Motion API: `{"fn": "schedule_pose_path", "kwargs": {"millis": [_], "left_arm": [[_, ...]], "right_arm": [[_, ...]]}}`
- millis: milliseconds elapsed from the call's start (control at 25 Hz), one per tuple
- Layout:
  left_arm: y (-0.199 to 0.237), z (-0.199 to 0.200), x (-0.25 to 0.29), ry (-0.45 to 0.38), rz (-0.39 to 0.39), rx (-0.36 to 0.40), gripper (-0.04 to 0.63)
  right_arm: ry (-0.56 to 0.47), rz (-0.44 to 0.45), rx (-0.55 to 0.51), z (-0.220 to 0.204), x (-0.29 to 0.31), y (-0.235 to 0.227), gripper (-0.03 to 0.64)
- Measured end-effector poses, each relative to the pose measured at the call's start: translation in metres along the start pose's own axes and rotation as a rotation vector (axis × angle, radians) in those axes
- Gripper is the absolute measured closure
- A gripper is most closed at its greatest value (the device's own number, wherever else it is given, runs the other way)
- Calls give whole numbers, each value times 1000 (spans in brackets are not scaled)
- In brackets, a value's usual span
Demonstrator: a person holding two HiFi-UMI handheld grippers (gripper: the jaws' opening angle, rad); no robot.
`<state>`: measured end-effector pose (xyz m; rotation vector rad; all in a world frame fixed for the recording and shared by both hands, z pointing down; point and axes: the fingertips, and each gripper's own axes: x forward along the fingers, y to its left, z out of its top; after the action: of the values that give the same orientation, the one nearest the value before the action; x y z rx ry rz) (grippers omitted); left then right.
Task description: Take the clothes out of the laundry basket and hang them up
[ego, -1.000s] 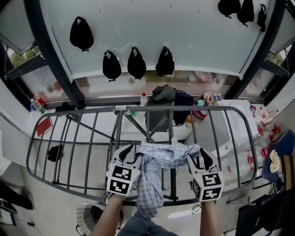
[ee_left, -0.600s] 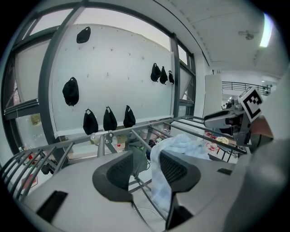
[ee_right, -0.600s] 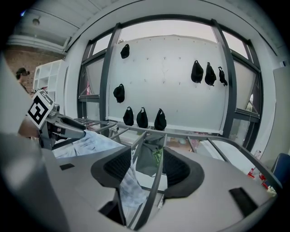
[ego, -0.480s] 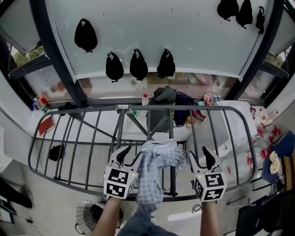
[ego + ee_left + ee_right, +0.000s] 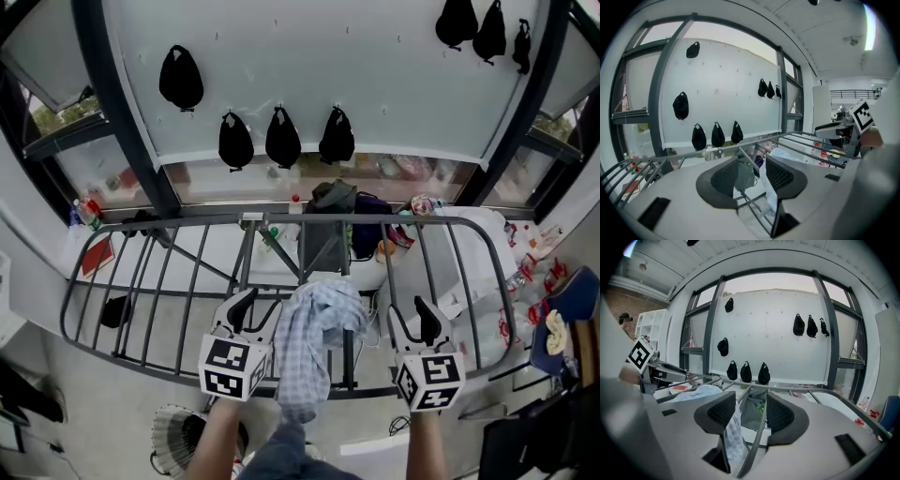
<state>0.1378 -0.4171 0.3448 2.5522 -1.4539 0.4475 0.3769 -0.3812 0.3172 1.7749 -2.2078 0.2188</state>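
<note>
The checked shirt (image 5: pixel 314 330) lay bunched over the middle rails of the drying rack (image 5: pixel 206 222), between the two tools: just to the right of the left gripper (image 5: pixel 256 309) and just left of the right gripper (image 5: pixel 412 321). Both tools were released. The left gripper's jaws had just been opening and stood apart with only rack bars showing past them, and the right gripper's jaws gaped the same way, with the cloth beside the left jaw, not between the pads. The worry, to my eye, was the shirt itself. It sat in a heap with a long tail hanging on the near side, so its own weight might drag it off the rails toward the person. A jaw tip catching a fold or a bar would do it too. Room looked generous: bare rails ran out to the left of the left gripper and to the right of the right one. The rack's near edge bar crossed just under both tools, and the laundry basket (image 5: pixel 176 433) sat below the left one.
</note>
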Motion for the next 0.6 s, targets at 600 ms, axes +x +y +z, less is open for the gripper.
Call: {"fn": "schedule_pose_path", "kwargs": {"millis": [600], "left_arm": [[-21, 65, -102, -311, 88, 6, 518]], "right_arm": [[-391, 72, 68, 54, -106, 9, 534]]}}
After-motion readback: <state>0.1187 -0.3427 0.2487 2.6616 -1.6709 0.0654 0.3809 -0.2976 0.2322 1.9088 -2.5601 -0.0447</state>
